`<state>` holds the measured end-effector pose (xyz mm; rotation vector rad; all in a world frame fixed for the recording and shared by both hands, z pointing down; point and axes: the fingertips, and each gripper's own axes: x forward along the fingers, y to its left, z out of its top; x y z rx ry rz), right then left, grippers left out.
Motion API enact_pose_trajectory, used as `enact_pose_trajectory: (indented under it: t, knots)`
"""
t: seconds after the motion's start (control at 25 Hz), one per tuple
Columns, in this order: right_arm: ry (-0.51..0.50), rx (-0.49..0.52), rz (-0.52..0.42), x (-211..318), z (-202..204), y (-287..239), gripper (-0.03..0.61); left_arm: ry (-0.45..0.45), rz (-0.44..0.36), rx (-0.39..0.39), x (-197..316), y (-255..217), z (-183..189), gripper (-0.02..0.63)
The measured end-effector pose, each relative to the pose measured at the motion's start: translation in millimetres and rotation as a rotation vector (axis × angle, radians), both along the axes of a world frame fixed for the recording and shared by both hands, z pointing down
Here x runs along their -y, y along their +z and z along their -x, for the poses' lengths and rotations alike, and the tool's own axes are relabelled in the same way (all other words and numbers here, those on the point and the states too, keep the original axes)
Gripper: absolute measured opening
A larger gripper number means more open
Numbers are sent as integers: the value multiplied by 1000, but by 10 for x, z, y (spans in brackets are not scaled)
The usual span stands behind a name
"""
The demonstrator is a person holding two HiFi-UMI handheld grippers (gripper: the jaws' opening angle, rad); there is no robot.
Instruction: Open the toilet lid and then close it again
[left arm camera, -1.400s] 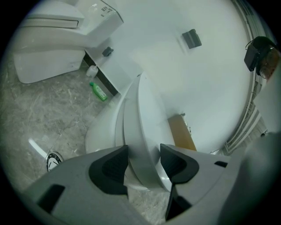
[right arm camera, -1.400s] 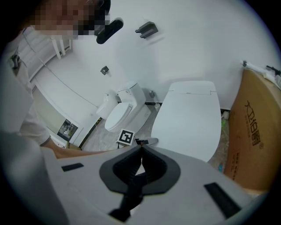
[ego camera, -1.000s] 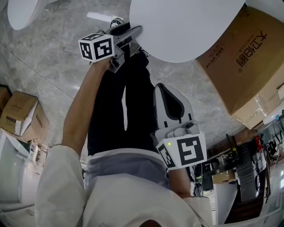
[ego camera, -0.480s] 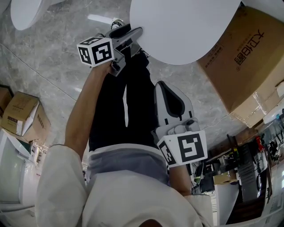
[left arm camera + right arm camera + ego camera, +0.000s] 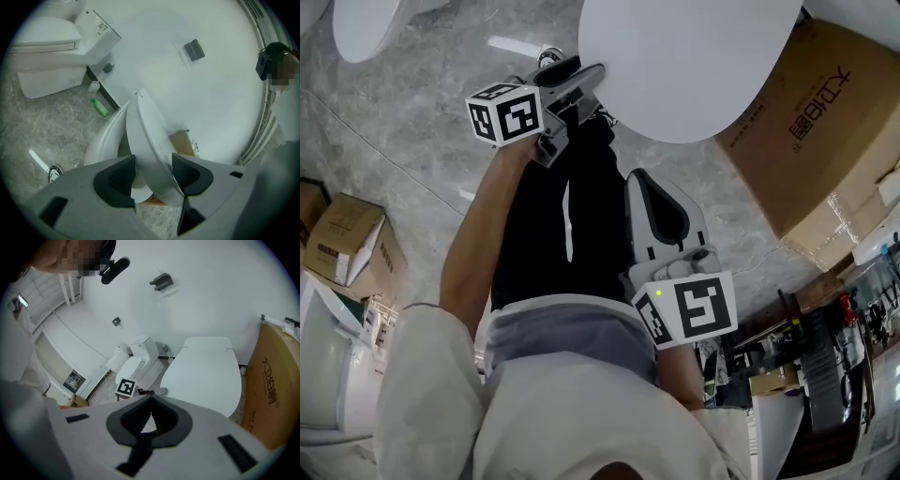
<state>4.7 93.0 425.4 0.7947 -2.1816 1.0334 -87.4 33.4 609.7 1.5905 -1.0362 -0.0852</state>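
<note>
Plainly, the toilet lid (image 5: pixel 694 66) is a smooth white oval shell with no markings, thin at the rim, rounded at its free end and squared off at the hinge end. It sits lifted off the bowl (image 5: pixel 101 140) at a slant, with an open wedge of space between the two. The hinge end lies back by the white wall (image 5: pixel 220 93) and the rounded end reaches out toward the person, so the long axis runs from the hinge out to that free end. The left gripper (image 5: pixel 153 161) has its jaws spread wide with the lid's front rim between them. The rim lies against the jaw on the right of that view, and the lid shows there almost edge-on. The right gripper (image 5: pixel 150 401) hangs lower and nearer the person's body, jaws closed together on nothing. A cardboard box (image 5: pixel 825 122) stands just beside the toilet on the grey marbled floor (image 5: pixel 403 103), and a second toilet (image 5: pixel 47 42) stands well apart along the wall.
</note>
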Motion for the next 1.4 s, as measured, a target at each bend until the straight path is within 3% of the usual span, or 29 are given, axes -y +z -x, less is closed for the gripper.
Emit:
enact_pose_trajectory:
  t: [1.4]
  knots:
    - [17, 25, -110, 265, -150, -753, 11, -37, -71, -76, 279, -916, -21, 256]
